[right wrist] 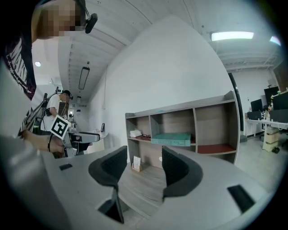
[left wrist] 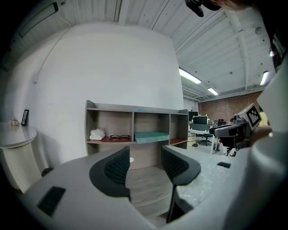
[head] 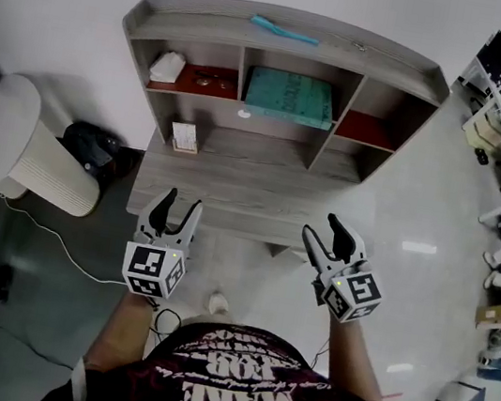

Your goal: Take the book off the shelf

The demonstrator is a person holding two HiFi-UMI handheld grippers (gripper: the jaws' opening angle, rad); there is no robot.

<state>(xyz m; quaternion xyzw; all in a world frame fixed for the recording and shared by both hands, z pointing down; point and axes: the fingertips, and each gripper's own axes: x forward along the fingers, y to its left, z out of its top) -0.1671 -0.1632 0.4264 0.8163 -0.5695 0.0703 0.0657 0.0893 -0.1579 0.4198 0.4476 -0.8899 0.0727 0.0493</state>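
Teal flat book (head: 290,97) lies untouched in the middle compartment of the grey wooden shelf unit (head: 289,28). Left claw (head: 183,205) and right claw (head: 321,231) both hover spread wide and empty over the near edge of the grey wooden bench (head: 232,197), well apart from the book. The reach looks barely begun; next, 1 claw must go forward into that compartment and straddle the book's front edge.

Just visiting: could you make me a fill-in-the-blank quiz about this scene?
The teal book lies flat in the ___ compartment of the shelf.
The glasses lie in the compartment to the book's ___.
The left gripper and right gripper both hold their jaws ___, with nothing between them.
Missing words: middle; left; open.
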